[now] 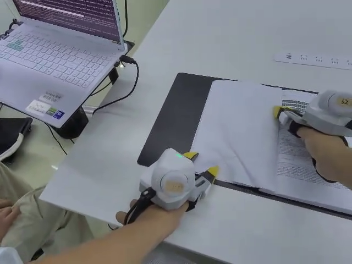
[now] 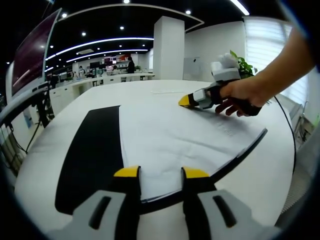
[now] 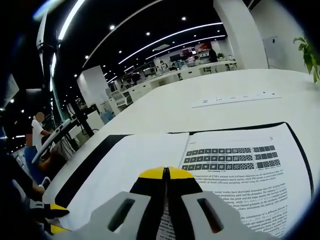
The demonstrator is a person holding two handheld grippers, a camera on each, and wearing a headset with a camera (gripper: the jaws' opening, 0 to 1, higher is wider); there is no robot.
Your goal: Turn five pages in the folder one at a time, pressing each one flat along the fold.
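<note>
The folder (image 1: 173, 121) is lying open on the table (image 1: 231, 44). The right gripper (image 1: 279, 114), jaws closed together and holding nothing, is resting at the fold. The left gripper (image 1: 202, 164), jaws apart, is standing at the near edge. The page (image 1: 236, 132) is looking thin and floppy, so a free corner seems the best hold.
</note>
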